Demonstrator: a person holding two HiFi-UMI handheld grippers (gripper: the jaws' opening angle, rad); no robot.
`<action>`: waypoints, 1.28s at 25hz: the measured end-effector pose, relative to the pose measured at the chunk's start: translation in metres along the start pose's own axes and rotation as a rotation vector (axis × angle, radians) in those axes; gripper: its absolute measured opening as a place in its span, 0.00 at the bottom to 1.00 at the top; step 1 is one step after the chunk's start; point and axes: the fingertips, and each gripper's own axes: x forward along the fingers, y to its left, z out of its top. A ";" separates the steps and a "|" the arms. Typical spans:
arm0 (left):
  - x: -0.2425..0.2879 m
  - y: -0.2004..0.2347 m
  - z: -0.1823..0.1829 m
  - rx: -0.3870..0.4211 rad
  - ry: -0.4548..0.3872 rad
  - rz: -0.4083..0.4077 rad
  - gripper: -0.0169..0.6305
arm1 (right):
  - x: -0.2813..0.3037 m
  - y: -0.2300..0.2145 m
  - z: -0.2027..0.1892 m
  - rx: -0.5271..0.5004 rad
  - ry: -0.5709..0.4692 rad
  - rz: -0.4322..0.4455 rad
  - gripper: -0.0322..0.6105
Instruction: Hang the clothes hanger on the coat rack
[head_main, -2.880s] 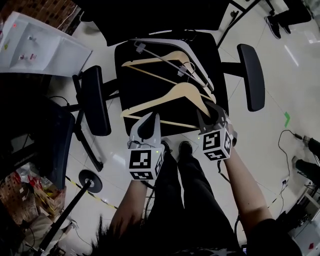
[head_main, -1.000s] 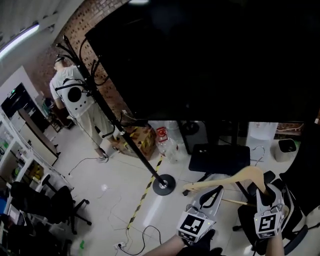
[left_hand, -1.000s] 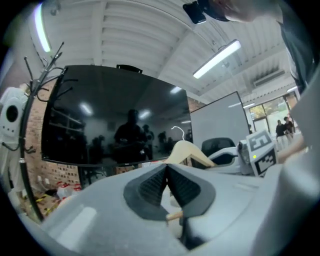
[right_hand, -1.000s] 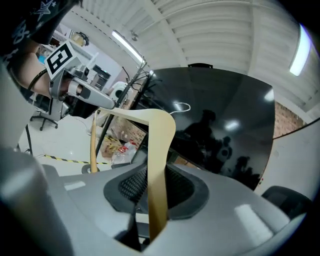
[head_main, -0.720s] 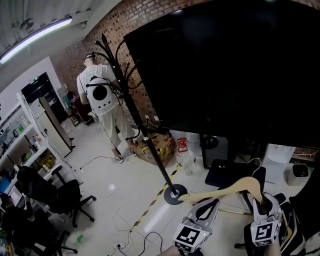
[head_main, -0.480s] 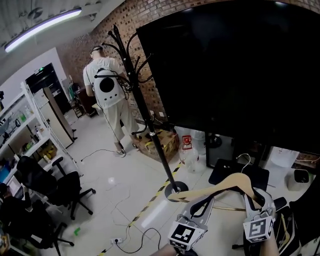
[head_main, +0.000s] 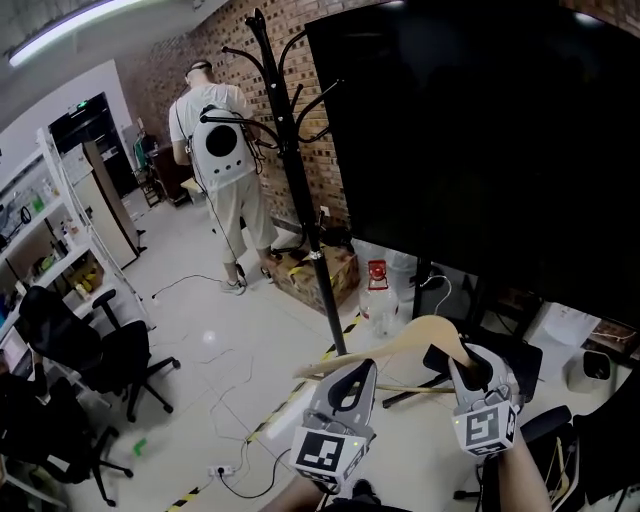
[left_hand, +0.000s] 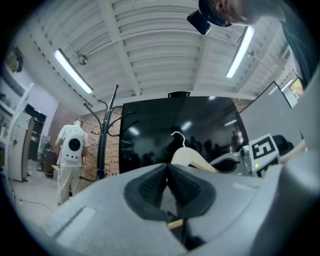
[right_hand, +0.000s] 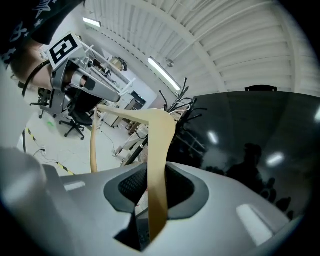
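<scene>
Brick wall and coat rack loom nearer, hanger lifted.

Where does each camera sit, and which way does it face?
Head view: on the person's head, facing forward and down at the coat rack; left gripper, right gripper and right forearm show.
Left gripper view: on that gripper, facing its jaws, shut on the hanger, and the black screen.
Right gripper view: likewise, clamping the hanger.
Shared: hanger, coat rack, black screen.
</scene>
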 end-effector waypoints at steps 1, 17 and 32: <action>0.000 0.016 0.004 0.007 -0.004 0.022 0.03 | 0.013 0.002 0.008 -0.005 -0.017 0.004 0.20; 0.051 0.183 0.066 0.080 -0.119 0.164 0.03 | 0.197 -0.008 0.133 -0.121 -0.165 0.018 0.20; 0.141 0.272 0.083 0.177 -0.144 0.272 0.03 | 0.357 -0.049 0.188 -0.127 -0.237 0.129 0.20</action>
